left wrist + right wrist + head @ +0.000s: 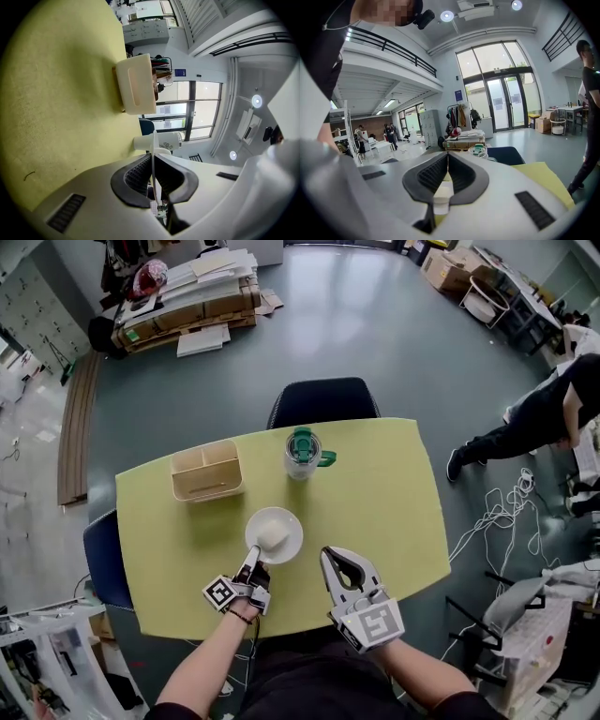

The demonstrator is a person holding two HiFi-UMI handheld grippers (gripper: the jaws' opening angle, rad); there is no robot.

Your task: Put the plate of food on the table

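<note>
- The left gripper [252,559] has its fingers [140,176] clamped on the near rim of the white plate [286,545]; in the left gripper view the rim shows as a thin edge-on line [153,154] pinched between the dark pads
- The plate sits over the near middle of the yellow-green table [375,493]; a pale rounded piece of food [271,532] lies on it; whether the plate's underside touches the table, I cannot tell
- The right gripper [330,559] is just beside the plate, to its right, over the table's near edge; its fingers [433,173] are pressed together with nothing between them
- A beige divided box [206,471] stands on the far left of the table; a clear cup with a green lid [303,452] stands beyond the plate, near the far edge
- A dark blue chair [323,401] is tucked in at the far side
</note>
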